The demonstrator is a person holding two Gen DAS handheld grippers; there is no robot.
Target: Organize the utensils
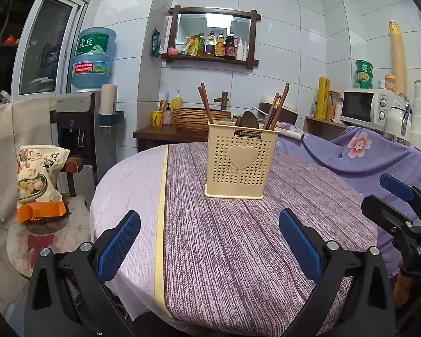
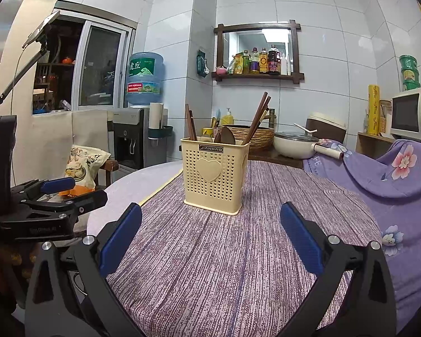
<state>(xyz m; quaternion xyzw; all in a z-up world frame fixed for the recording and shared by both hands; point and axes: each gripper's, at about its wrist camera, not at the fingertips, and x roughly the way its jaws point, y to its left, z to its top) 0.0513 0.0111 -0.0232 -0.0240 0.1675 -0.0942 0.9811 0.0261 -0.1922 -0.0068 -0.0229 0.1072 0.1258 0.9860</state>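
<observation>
I've got the round worktop [image 1: 238,252] filling both views, covered in a streaky purple cloth [image 2: 224,266] with a pale yellow band [image 1: 160,224] running along its left part. Its far edge curves away behind the holder, and the flowered purple sheet [image 2: 401,185] drapes close along the right side. The cloth in front of me is open and flat from my fingers up to the holder.

The cream utensil holder [image 1: 240,165] stands upright near the worktop's middle, heart panel facing me, its long axis vertical. In it, brown chopsticks [image 1: 206,104] stick up: one pair at the left leaning slightly left, another bunch [image 2: 256,118] at the right corner leaning out to the right. Dark spoon bowls [image 1: 249,119] poke up between them, handles down.

My left gripper [image 1: 209,224] sits low at the near edge, level, pointing straight at the holder, well short of it; jaws spread wide, blue pads [image 1: 118,245] empty. My right gripper [image 2: 211,219] is posed the same, jaws wide with nothing between them, near the holder but not touching. From the left wrist view I catch the right gripper [image 1: 398,193] beside me at the worktop's right edge, rolled on its side.
</observation>
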